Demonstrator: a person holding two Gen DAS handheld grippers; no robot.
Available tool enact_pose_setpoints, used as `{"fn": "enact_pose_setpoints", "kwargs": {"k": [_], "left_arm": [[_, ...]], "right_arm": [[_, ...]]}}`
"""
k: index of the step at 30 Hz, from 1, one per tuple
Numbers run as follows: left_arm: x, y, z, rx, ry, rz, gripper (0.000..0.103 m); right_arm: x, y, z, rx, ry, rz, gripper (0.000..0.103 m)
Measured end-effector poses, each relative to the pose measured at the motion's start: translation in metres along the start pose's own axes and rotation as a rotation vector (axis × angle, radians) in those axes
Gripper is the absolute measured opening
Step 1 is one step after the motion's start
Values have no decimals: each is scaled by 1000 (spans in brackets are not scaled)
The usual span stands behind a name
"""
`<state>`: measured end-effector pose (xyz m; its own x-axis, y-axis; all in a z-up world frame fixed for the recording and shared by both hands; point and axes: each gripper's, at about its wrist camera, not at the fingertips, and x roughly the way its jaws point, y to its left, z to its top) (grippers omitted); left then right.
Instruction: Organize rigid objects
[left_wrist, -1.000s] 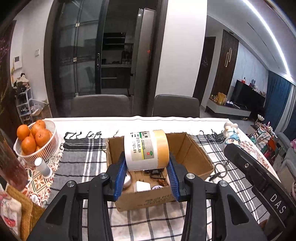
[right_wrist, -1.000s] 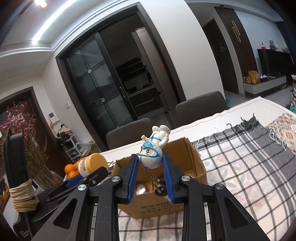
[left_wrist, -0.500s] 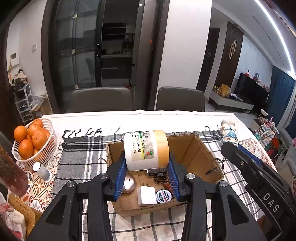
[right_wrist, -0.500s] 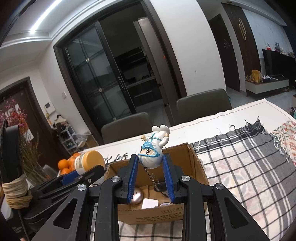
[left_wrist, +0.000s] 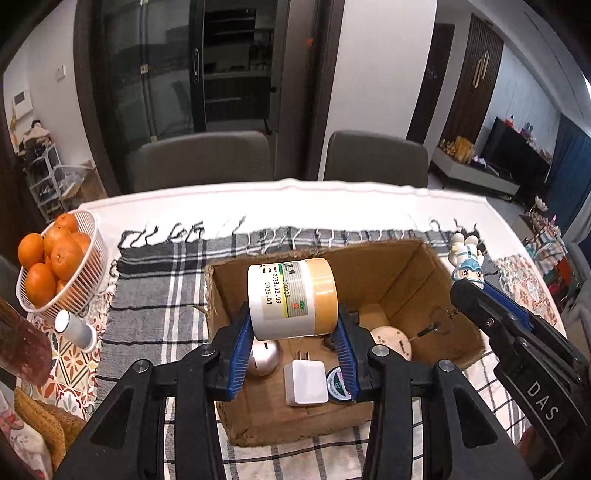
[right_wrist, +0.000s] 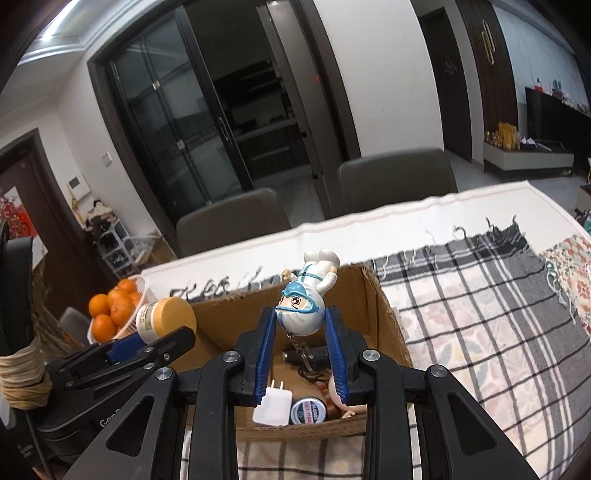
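My left gripper is shut on a white pill bottle with a tan cap, held sideways above the open cardboard box. My right gripper is shut on a small white-and-blue figurine keychain, head down, its chain hanging into the same box. In the box lie a white charger plug, a round tin, a silver ball and a pale round piece. The right gripper with the figurine shows at the box's right edge in the left wrist view.
A white basket of oranges stands at the left on the table, with a small white cylinder in front of it. A plaid cloth covers the table under the box. Two grey chairs stand behind the table.
Both grippers have moved forward and tilted down over the box, so its inside and contents now show. Each keeps its grip on its object.
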<state>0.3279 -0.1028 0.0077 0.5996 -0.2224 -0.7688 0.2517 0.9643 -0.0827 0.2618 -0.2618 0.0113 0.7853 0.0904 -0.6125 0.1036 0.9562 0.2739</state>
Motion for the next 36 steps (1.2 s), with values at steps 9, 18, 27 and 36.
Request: {"fn": "enact_pose_setpoints", "kwargs": {"k": [9,18,27,36], "left_arm": [[32,1,-2,-5,106,9,41],[19,4,-9,-19,76,52,48],[-37,6,-31,-27,-43,91,56],[-111,2,-67,-4,-205,112,73]], "right_arm": [[32,-9,-1,12,114,-30,29],[39,-14,-8,16,183,-54,32],[-1,-2,-20,-37,132,-79,36],[-73,13,-39,-77,20,-106,53]]}}
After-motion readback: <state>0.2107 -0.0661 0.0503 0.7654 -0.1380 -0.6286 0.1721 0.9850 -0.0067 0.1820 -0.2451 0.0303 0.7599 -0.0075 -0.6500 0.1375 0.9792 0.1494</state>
